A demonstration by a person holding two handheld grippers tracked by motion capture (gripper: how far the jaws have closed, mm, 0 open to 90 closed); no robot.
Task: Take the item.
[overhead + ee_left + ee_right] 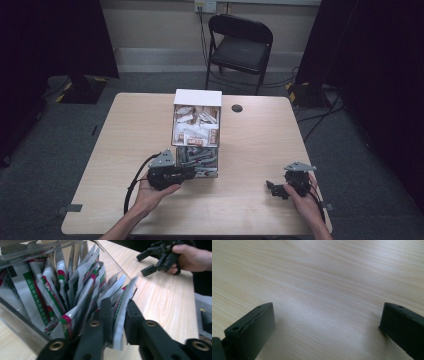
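Left gripper (117, 315) pinches one white, red-and-green-printed sachet (122, 312) in clear box (196, 145); right gripper (276, 189), jaws spread, hovers over tabletop (255, 150).

The clear bin (17, 322) sat mid-table, stuffed with upright sachets. My jaws pinched one white packet (121, 315) at its near end.

High view: fixed above the near edge of the table (260, 135), facing forward and down. Left gripper view: very close on the clear bin (15, 322) of packets, looking across to the right gripper (160, 258); both shared with high view. Right gripper view: close, aimed down at tabletop.
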